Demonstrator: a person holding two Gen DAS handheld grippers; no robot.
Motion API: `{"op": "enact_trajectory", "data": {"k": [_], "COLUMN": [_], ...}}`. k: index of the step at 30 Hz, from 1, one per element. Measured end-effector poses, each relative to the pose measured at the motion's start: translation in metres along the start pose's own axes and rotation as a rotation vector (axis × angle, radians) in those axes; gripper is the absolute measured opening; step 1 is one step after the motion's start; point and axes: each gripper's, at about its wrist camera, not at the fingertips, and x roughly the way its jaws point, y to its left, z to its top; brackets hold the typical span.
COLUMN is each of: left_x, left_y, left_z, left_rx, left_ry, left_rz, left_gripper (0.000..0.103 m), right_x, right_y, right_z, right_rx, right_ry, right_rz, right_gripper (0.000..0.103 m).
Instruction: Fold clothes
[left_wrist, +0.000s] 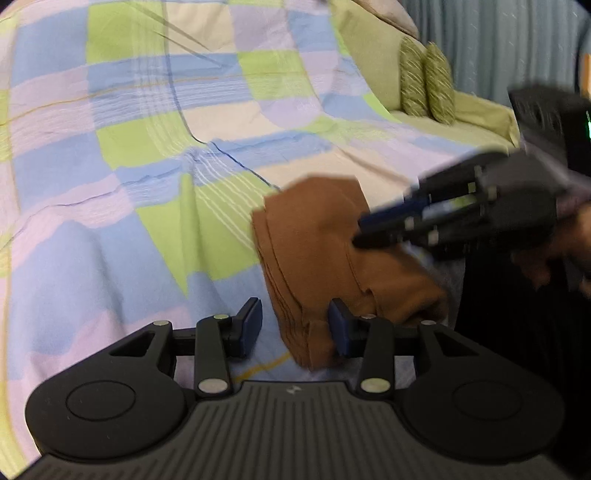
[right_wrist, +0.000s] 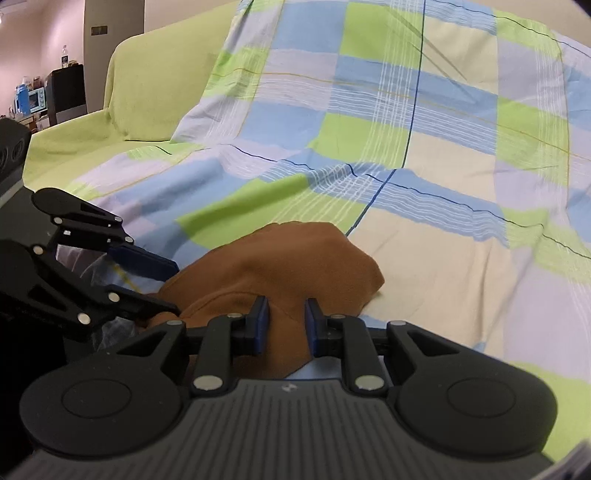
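A brown garment (left_wrist: 317, 243), folded into a thick bundle, lies on the checked sheet (left_wrist: 147, 147) that covers the sofa. It also shows in the right wrist view (right_wrist: 288, 258). My left gripper (left_wrist: 295, 328) is open, with the near edge of the bundle between its fingers. In the right wrist view the left gripper (right_wrist: 173, 284) comes in from the left, at the garment's edge. My right gripper (right_wrist: 286, 325) has brown cloth between its jaws, which stand a little apart. In the left wrist view it (left_wrist: 364, 230) comes in from the right, over the bundle.
The green sofa (right_wrist: 147, 85) has two striped green cushions (left_wrist: 424, 85) at its far end. A grey curtain (left_wrist: 498, 44) hangs behind. A dark cabinet (right_wrist: 66, 92) with small appliances stands far left in the room.
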Motion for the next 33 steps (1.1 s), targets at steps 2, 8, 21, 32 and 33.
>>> {"op": "enact_trajectory", "data": {"k": [2,8,21,32,33], "left_x": [-0.001,0.020,0.019,0.016,0.016], "left_y": [-0.005,-0.027,-0.030,-0.025,-0.025], "left_z": [0.010,0.000,-0.013,-0.019,-0.019], "left_rx": [0.008,0.129,0.135,0.130,0.130], "left_ry": [-0.031,-0.007,-0.057,-0.088,-0.088], "left_rz": [-0.018,-0.003,0.022,-0.001,-0.001], "left_gripper": [0.045,0.045,0.045,0.045,0.045], "right_x": [0.000,-0.005,0.034,0.071,0.069], "right_y": [-0.001,-0.009,-0.054,-0.070,-0.069], "right_z": [-0.004,-0.005,0.087,0.092,0.091], "right_rx": [0.014,0.068,-0.076,0.023,0.016], "right_ry": [-0.006,-0.015,0.106,0.289,0.287], "right_rz": [0.006,0.024,0.245,0.316,0.307], "right_gripper": [0.018,0.016,0.024,0.019,0.014]}}
